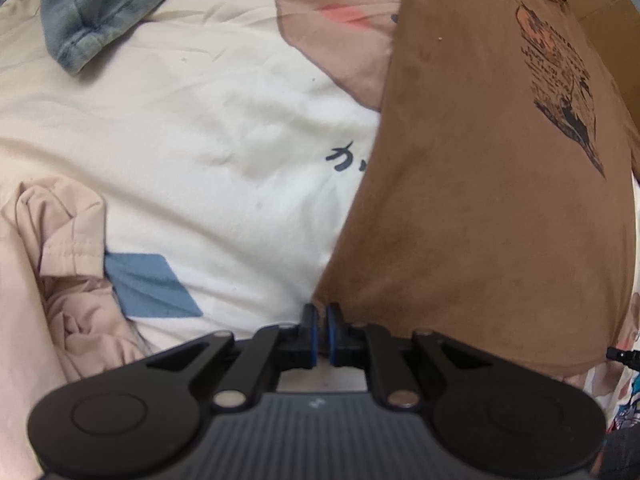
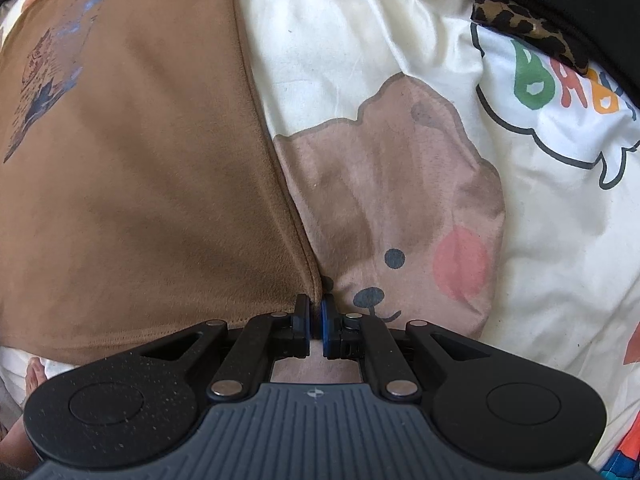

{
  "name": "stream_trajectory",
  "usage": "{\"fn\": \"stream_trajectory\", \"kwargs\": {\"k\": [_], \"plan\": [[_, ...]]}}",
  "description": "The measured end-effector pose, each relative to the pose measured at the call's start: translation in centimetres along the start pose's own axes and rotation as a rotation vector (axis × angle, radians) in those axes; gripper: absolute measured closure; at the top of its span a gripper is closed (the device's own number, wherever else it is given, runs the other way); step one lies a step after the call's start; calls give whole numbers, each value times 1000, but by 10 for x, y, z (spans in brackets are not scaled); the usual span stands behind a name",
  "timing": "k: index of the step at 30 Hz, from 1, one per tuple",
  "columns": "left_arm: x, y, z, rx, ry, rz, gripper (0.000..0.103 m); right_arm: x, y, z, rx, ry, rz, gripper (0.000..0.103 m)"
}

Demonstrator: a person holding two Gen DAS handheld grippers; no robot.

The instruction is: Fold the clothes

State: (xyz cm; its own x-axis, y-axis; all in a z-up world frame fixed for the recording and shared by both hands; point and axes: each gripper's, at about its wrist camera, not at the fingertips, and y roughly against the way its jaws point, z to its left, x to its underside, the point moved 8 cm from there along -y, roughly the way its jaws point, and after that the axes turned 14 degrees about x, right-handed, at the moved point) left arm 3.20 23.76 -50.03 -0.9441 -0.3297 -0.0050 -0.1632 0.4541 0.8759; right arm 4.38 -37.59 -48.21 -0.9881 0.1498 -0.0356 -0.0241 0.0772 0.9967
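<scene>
t-shirt (image 1: 480, 200) flat on bedsheet (image 1: 220, 120) | left wrist view: crumpled garment (image 1: 72, 280) left of it, denim garment (image 1: 92, 8) behind-left | leopard cloth (image 2: 520, 28) far right

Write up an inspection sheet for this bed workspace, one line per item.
Surface: cream bedsheet with a bear print and coloured lettering.
Job's things: brown t-shirt with a dark chest print, spread on the sheet; both lower corners pinched.
Clutter: blue-grey garment at the top, crumpled pink garment on the left, leopard-print cloth under a black item.
Grippers: left tool shut on the shirt's corner; right tool shut on the other corner.
Cables: nothing seen.
Surroundings: cardboard box behind the shirt.
</scene>
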Motion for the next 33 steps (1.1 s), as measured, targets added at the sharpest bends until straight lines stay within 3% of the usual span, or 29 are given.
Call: {"fn": "stream_trajectory", "kwargs": {"k": [2, 4, 6, 9, 10, 12, 22, 33], "plan": [[1, 2, 1, 3, 16, 0, 95, 1, 0, -1, 1, -16, 2, 96], [2, 5, 0, -2, 19, 5, 93, 3, 3, -3, -8, -29, 3, 85], [2, 12, -2, -8, 9, -1, 92, 5, 7, -5, -13, -43, 0, 81], [-2, 27, -6, -26, -23, -35, 76, 7, 19, -10, -22, -60, -35, 71], [-4, 32, -7, -30, -34, -42, 66, 8, 24, -13, -27, -68, -47, 71], [-6, 41, -9, -24, -55, -53, 60, 11, 34, -18, -40, -82, -72, 71], [-37, 77, -26, -24, -88, -139, 56, -8, 79, -45, -46, -126, -266, 70], [-66, 76, -47, -54, -154, -169, 54, -34, 91, -45, -108, -198, -323, 70]]}}
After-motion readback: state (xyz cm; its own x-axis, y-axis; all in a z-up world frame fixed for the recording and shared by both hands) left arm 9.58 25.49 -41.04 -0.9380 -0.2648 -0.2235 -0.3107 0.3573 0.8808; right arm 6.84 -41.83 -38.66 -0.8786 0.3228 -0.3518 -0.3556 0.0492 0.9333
